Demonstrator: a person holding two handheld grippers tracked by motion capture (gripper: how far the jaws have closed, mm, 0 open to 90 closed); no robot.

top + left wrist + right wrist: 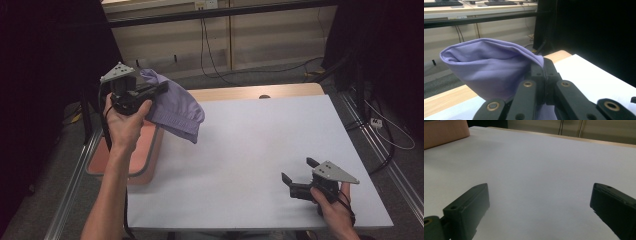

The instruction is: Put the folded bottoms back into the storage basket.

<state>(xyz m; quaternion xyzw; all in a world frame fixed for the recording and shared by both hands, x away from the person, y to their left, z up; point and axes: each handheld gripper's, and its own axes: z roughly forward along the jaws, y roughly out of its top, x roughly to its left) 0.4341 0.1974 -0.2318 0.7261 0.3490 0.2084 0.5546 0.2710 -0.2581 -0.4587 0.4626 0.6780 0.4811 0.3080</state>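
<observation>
In the high view, the left gripper (159, 89) is pinching a lilac cloth (177, 107) at one edge and holding it in the air over the table's far-left corner, so that the fabric is hanging down just above the white table sheet (250, 150) and beside the pink bin (145, 165) at the table's left side; this looks like the carrying step, with the cloth lifted clear and not yet laid down. The right gripper (299, 175) is resting low on the sheet near the front-right corner, its jaws standing wide with nothing between them. In the left gripper view, the two black jaws are meeting tightly on a fold of the lilac cloth (491, 67), which is bulging out to the left like a pouch. In the right gripper view, the jaws are spread far apart over bare white sheet (536, 170). The next move probably calls for lowering the cloth onto the sheet, perhaps bringing in the idle gripper to take a second edge. No brand, label or writing is readable anywhere.
</observation>
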